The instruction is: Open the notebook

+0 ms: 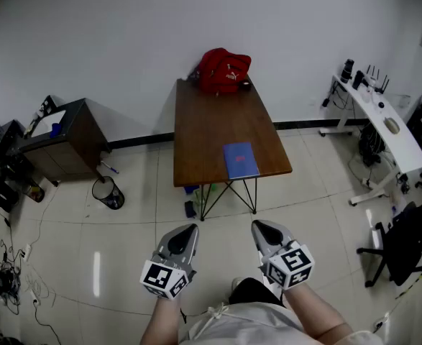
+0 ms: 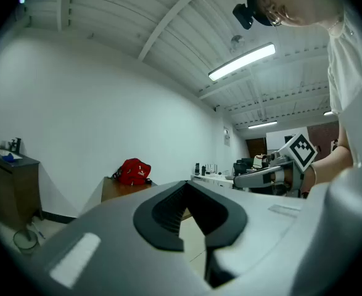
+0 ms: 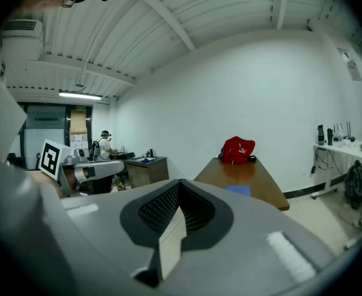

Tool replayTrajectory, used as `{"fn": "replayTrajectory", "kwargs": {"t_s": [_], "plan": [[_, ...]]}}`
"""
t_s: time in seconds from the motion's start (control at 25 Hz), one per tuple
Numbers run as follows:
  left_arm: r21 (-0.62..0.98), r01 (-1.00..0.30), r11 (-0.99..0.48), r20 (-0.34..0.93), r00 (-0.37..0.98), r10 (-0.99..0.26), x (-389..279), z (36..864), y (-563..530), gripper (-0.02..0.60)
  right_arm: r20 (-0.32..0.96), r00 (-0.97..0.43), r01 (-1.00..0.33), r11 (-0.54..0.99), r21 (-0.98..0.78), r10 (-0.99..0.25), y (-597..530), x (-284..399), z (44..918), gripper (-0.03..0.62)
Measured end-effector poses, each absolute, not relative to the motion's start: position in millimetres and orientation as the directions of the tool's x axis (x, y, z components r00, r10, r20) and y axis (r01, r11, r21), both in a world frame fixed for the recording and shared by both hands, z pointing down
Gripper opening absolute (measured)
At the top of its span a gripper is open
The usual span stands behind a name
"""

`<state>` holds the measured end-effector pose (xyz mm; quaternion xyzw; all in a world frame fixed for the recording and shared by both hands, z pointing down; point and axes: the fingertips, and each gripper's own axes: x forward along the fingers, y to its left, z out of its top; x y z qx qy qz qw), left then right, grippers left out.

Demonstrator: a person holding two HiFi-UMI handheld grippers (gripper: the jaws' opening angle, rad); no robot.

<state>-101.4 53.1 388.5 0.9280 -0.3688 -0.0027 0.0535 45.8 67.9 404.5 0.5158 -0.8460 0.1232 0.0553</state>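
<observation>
1. The left gripper (image 2: 185, 185) has its jaws brought together at the tips. Nothing sits between the black pads (image 2: 162, 217), and only a sliver of floor (image 2: 190, 234) shows through the slit behind the tips.
2. The right gripper (image 3: 179, 182) is likewise closed tip to tip and empty, with a thin wedge of floor showing in its slit.
3. In the head view both grippers are held low, just in front of the person's body. They are side by side but apart, and both point toward 12 o'clock.
4. The notebook (image 1: 240, 159) lies flat and closed, blue cover up, on the wooden table (image 1: 207, 121). It sits at about 5 o'clock on the tabletop, near the near right corner. From the grippers it is at 12 o'clock and well apart from both.
5. A red bag (image 1: 223, 70) sits at the table's 12 o'clock end, by the wall.
6. Further out, a dark cabinet (image 1: 67, 139) stands at 10 o'clock, with a bin (image 1: 108, 192) on the floor between it and the table. A white desk (image 1: 383, 121) is at 2 o'clock and a black chair (image 1: 405, 243) at 4 o'clock.
</observation>
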Motion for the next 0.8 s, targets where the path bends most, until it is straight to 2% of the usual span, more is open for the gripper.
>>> {"fn": "replayTrajectory", "kwargs": {"t_s": [0.36, 0.6, 0.8], "plan": [[0.128, -0.71, -0.693, 0.067, 0.703, -0.708, -84, 425, -53, 0.006, 0.265, -0.433, -0.901, 0.407, -0.151, -0.861, -47, 81, 439, 0.008], [0.15, -0.715, -0.683, 0.131, 0.699, -0.703, -55, 455, -143, 0.006, 0.355, -0.369, -0.929, 0.352, -0.115, -0.859, -148, 123, 479, 0.008], [0.185, -0.711, -0.678, 0.218, 0.703, -0.677, -33, 498, -210, 0.006, 0.458, -0.353, -0.935, 0.31, -0.169, -0.816, -219, 152, 533, 0.008]]}}
